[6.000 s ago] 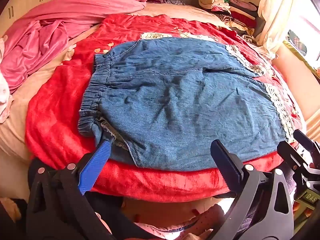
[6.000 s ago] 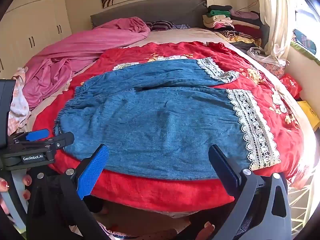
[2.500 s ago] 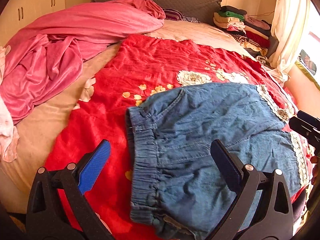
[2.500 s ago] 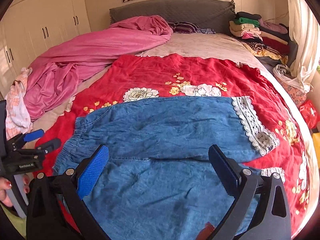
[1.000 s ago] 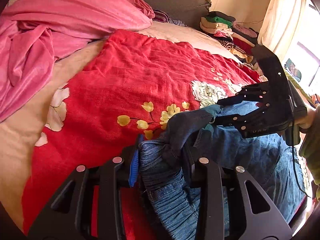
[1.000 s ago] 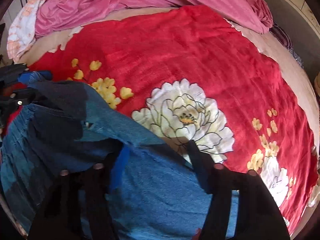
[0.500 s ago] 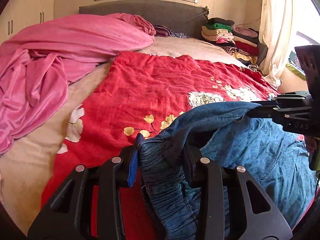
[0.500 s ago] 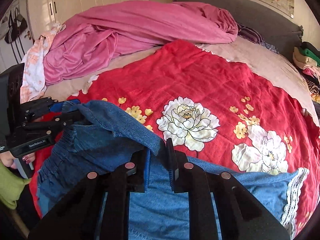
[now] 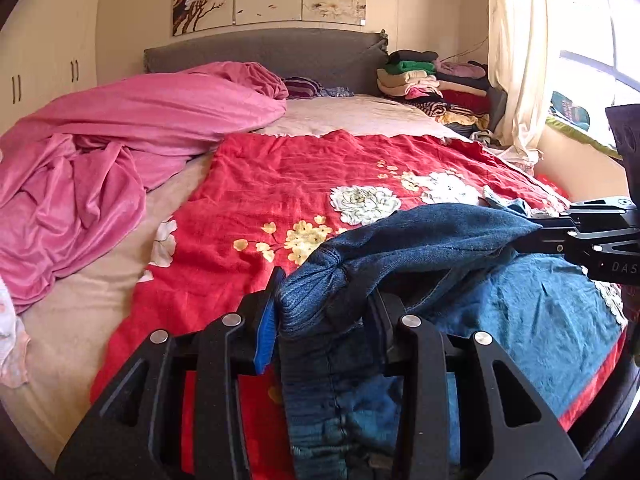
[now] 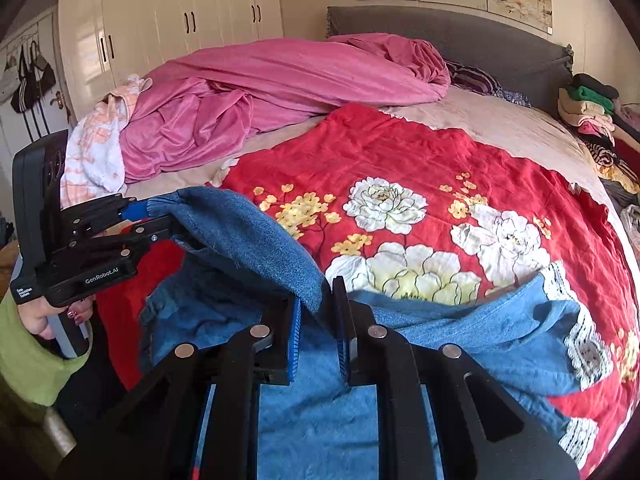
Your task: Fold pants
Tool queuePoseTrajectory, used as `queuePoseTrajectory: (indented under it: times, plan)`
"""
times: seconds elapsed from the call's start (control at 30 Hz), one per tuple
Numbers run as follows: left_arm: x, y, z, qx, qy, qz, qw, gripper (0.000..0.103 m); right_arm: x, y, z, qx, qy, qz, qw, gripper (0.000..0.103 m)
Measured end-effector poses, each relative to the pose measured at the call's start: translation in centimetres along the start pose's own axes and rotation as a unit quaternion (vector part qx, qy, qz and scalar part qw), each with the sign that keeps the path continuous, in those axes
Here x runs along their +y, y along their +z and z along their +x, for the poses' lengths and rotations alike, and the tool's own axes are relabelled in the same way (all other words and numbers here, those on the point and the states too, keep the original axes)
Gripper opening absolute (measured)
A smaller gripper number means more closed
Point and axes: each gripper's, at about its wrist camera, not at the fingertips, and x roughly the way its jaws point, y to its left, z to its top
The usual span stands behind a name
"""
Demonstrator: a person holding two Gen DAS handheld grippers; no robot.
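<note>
Blue denim pants [image 9: 532, 320] with white lace cuffs [image 10: 584, 344] lie on the red floral blanket [image 9: 280, 184]. My left gripper [image 9: 320, 308] is shut on the bunched elastic waistband and holds it above the blanket. My right gripper [image 10: 318, 296] is shut on the upper edge of the pants further along. The denim edge [image 10: 248, 232] hangs stretched between both grippers. The left gripper shows in the right wrist view [image 10: 160, 216], and the right gripper shows in the left wrist view [image 9: 524, 236].
A pink duvet [image 9: 100, 152] is heaped on the bed's left side. A stack of folded clothes [image 9: 432, 84] sits at the far right by the curtain [image 9: 516, 52]. White wardrobes [image 10: 168, 24] stand left. A grey headboard [image 9: 264, 56] is at the back.
Both grippers closed on the pants' upper edge, then lifted it off the blanket. In the last half second the held edge rose a little higher.
</note>
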Motion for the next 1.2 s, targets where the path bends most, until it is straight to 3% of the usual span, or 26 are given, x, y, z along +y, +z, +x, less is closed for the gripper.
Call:
queuePoseTrajectory:
  times: [0.23,0.47,0.77,1.0,1.2]
  plan:
    - [-1.2,-3.1,-2.6,0.020,-0.012,0.006,0.9997,0.030,2.8,-4.4,-2.0,0.017,0.013,-0.005,1.000,0.014]
    - [-1.7,-6.4,-3.3,0.070,-0.017,0.023,0.9971,0.032,4.8,-7.4,-2.5,0.042,0.030,-0.016,0.999,0.014]
    - [-0.2,-8.9,-3.6,0.119,-0.037,-0.024,0.9919,0.041,5.8,-10.2,-0.9,0.075,0.040,-0.002,0.996,0.015]
    - [0.9,-9.2,-6.5,0.112,-0.020,-0.042,0.9926,0.042,6.1,-10.4,-1.3,0.071,0.054,0.005,0.996,0.017]
    - [-0.1,-6.9,-8.1,0.085,-0.028,-0.031,0.9955,0.042,6.3,-10.8,-0.8,0.082,0.062,0.008,0.995,0.017]
